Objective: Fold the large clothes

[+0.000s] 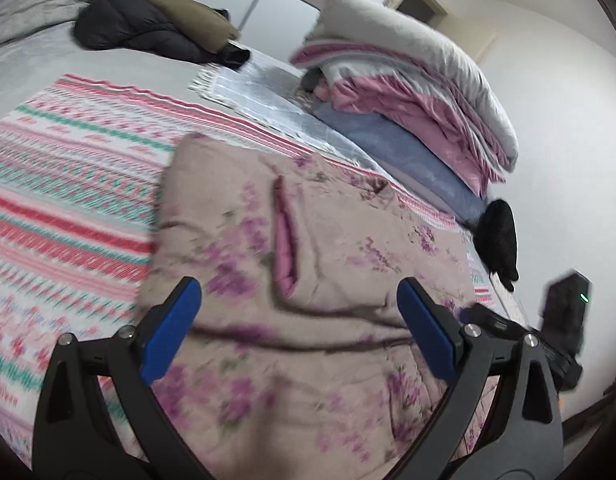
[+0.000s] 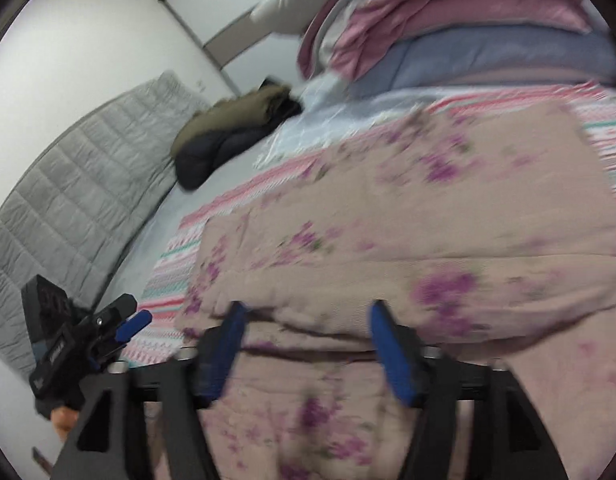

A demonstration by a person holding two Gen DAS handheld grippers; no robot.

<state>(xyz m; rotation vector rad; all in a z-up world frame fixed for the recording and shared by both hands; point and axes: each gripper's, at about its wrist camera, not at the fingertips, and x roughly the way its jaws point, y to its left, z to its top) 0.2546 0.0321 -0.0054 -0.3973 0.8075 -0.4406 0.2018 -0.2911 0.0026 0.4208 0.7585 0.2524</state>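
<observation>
Left gripper (image 1: 297, 330) and right gripper (image 2: 303, 354) both hang with jaws spread, nothing clamped, above the folded floral quilt (image 1: 328, 240) on the striped bedspread (image 1: 67, 184).

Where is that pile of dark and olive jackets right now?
The jacket pile lies at the far end of the bed, upper left in the left wrist view, beyond the striped blanket, left of the stacked bedding.

Each camera sits on its own gripper, looking forward and down between the blue fingers (image 1: 171, 332) — close over the floral quilt (image 1: 308, 280). Both views share that quilt, the striped blanket (image 2: 175, 264) under it and the folded bedding stack (image 2: 468, 40) beyond.
</observation>
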